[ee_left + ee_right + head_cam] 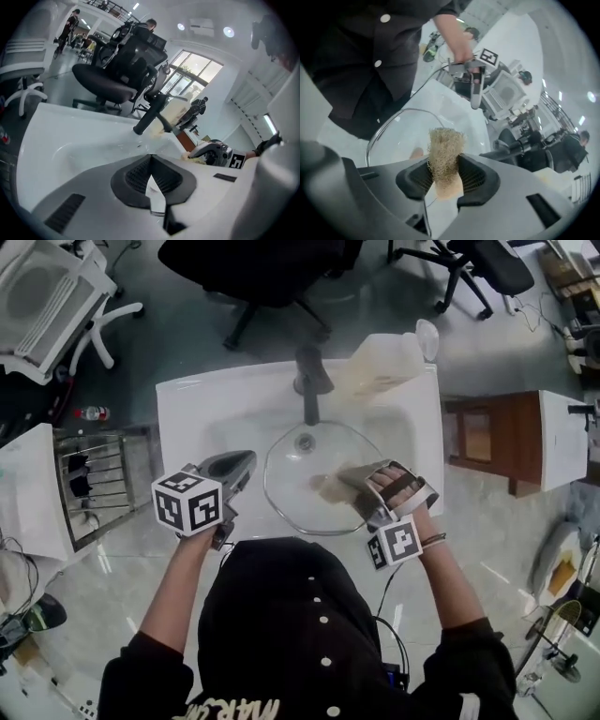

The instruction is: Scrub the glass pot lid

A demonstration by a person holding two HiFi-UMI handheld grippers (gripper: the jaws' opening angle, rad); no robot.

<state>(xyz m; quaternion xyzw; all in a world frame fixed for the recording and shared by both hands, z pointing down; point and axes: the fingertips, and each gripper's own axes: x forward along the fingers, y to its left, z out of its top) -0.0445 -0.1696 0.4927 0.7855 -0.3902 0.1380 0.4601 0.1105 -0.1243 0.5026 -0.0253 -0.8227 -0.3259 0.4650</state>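
As the glass pot lid (286, 486) is round, it has no long axis to name; it lies almost flat in the white sink (187, 413), just in front of the faucet (309, 390), and its far rim nearly reaches the foot of the faucet. Whether its dome faces up or down I cannot tell, because the glass is clear, the drain shows through it, and its knob is hard to make out. The right gripper (361, 481) is clenched on a tan fibrous scrub pad (330, 488), which sticks out from between the jaws over the part of the lid farther from the faucet; if the pad touches the glass is not sure. The left gripper (249, 461) is in front of the faucet and to its left, beside the lid's rim, its jaws pressed together with nothing between them. In the left gripper view the lid is only some faint glints below the faucet. In the right gripper view one arc of the rim shows and the gripper's own body cuts off the rest. A pale bottle (384, 362) lies just right of the faucet, blurred
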